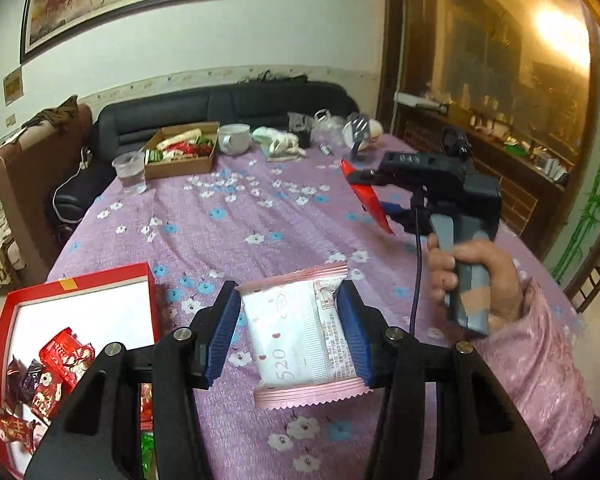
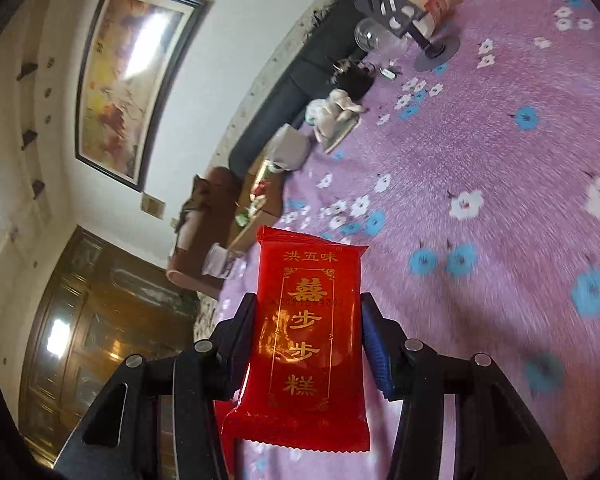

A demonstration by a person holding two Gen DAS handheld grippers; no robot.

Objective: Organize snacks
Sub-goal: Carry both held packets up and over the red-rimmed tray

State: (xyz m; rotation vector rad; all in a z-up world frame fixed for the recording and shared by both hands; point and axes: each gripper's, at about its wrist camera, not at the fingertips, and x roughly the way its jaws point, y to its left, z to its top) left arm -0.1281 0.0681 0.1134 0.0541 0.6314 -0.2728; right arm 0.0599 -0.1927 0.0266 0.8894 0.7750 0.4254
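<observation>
The left gripper (image 1: 290, 334) has its blue fingers (image 1: 222, 334) pressed against both sides of a pink-and-white snack pack (image 1: 300, 336), held above the table (image 1: 260, 216) with its purple flowered cloth. Just to its left sits a red box (image 1: 80, 280) with several red wrapped snacks (image 1: 60, 360) lying in its white inside. The right gripper (image 2: 306, 344), raised over the table's right side, has its fingers clamped on a red snack pack (image 2: 306, 344) with gold lettering. At the far end stand a cardboard box (image 1: 180, 156) of mixed snacks, a plastic cup (image 1: 131, 172) and a white mug (image 1: 234, 138).
</observation>
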